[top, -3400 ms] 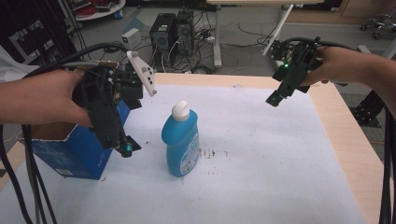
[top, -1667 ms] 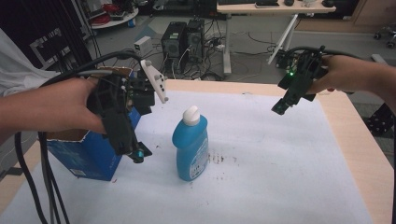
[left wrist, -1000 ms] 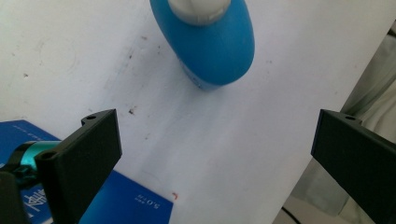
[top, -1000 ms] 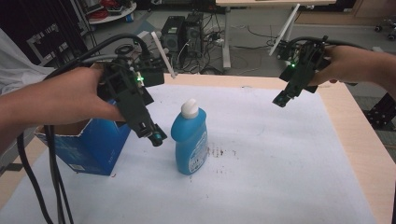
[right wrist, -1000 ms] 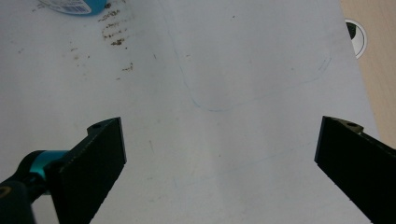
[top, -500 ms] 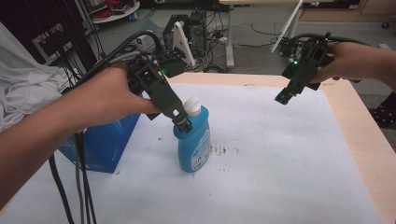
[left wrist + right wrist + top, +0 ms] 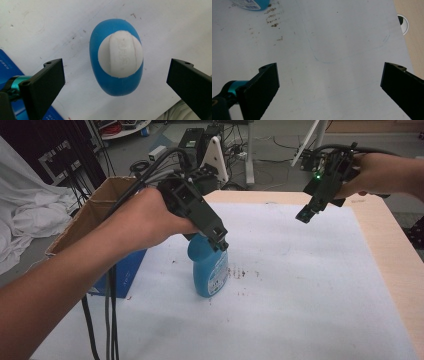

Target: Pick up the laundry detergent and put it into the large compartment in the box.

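Blue bottle (image 7: 209, 272) stands upright near the middle of the white sheet (image 7: 300, 285) that covers the table, its white flip cap (image 7: 120, 53) shut, so whatever liquid is in it stays hidden behind the opaque plastic. It looks like a dish-soap or cleaner bottle, and I can't tell how full it is. A scatter of brown specks (image 7: 239, 272) lies on the sheet just beside its base.

Straight above it hangs the left gripper (image 7: 220, 240), held by the person's left hand (image 7: 145, 222). In the left gripper view the two black jaws stand wide apart on either side of the cap, touching nothing. Pointing down over the top like this, I would guess the person means to take the bottle by its neck or shoulders, where it is narrow enough to fit between the jaws.

To the left of the bottle, at the table's edge, sits an open cardboard box (image 7: 92, 227) with blue printed sides. Its flaps are up, but from here the inside is hidden, so I can't say what it holds.

The right gripper (image 7: 305, 214) is held aloft well apart from the bottle, over the far right part of the sheet. Its jaws are spread too and empty, looking down on bare sheet, apparently just waiting.
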The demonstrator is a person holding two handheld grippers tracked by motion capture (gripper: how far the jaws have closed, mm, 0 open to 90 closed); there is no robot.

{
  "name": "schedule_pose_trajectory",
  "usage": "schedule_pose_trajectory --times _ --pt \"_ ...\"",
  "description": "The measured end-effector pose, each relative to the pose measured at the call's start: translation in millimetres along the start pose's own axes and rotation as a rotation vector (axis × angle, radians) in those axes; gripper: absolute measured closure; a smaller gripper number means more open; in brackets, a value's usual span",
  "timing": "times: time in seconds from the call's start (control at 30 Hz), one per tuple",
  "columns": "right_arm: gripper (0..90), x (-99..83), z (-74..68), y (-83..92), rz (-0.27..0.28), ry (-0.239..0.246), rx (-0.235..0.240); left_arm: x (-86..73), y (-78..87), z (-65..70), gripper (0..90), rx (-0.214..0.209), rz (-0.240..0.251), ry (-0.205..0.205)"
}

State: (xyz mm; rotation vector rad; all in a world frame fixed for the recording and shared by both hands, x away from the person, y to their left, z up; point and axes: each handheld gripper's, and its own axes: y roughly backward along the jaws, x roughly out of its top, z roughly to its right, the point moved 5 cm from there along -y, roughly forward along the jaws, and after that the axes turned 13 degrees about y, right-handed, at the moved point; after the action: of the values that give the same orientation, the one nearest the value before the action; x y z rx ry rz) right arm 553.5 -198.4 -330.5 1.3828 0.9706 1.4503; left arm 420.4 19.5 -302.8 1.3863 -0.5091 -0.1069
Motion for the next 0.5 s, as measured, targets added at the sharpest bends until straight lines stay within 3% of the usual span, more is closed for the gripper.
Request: schedule_pose_trajectory --times 0.5 --pt "1.1 -1.7 2.4 -1.0 0.012 -0.006 0.002 6.2 -22.9 2.8 1.7 0.016 -0.017 0.050"
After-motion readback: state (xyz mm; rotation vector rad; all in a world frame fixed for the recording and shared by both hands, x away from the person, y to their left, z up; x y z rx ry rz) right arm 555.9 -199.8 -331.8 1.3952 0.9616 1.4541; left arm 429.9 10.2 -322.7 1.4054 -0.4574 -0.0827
